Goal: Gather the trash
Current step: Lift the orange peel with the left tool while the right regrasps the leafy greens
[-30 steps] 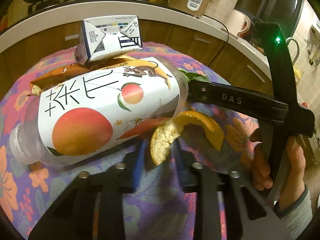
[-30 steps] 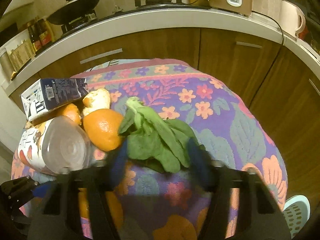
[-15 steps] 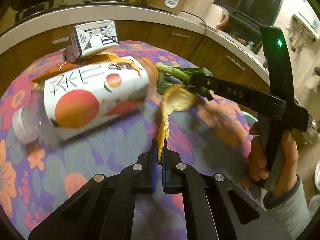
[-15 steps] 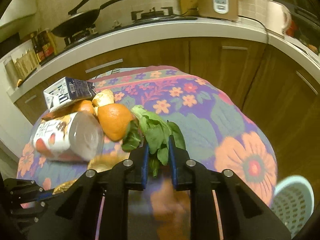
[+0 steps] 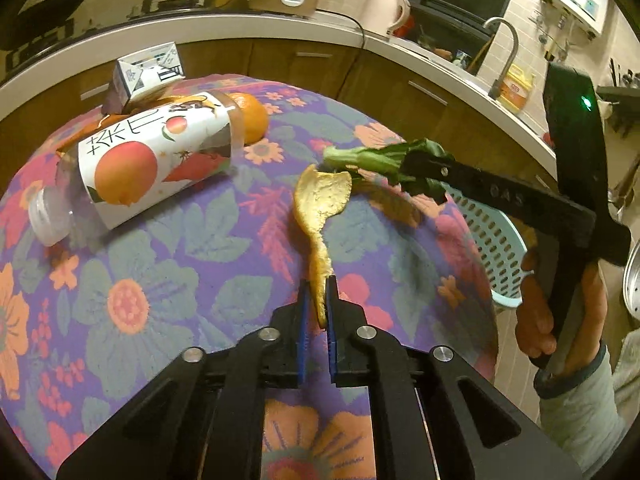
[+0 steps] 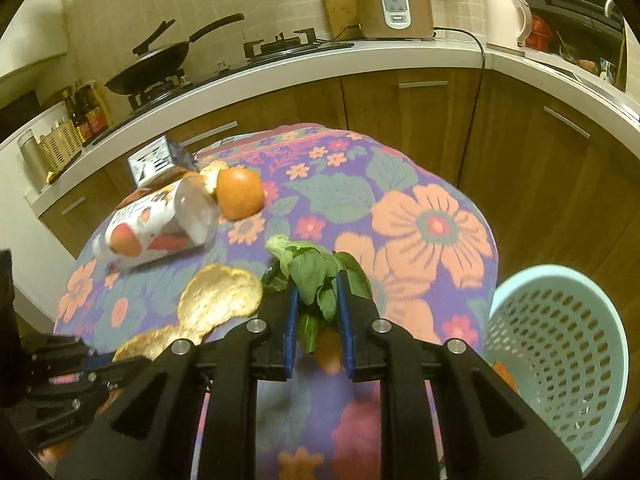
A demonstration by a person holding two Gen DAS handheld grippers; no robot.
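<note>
- Orange peel (image 5: 322,204) sits between the blue pads of my left gripper (image 5: 316,304). The thin end is pinched there, the wide end sticks out above the flowery tablecloth (image 5: 180,260), and the jaws are opening a little.
- My right gripper (image 6: 316,300) is clamped on a bunch of green leaves (image 6: 312,272), with the pale stalk pointing away from me.
- Both bits of trash are lifted off the table, just beside each other.
- The left camera shows the hand (image 5: 560,312) holding my right gripper, plus the sink tap behind it.
- The right camera shows the whole light blue basket (image 6: 560,344) beside the table. It also shows a round orange (image 6: 240,194) touching the plastic bottle (image 6: 160,224).
- The bottle lies on its side. Its label has big black Chinese writing and peach pictures.
- The milk carton (image 5: 148,74) behind it has print too small to read.
</note>
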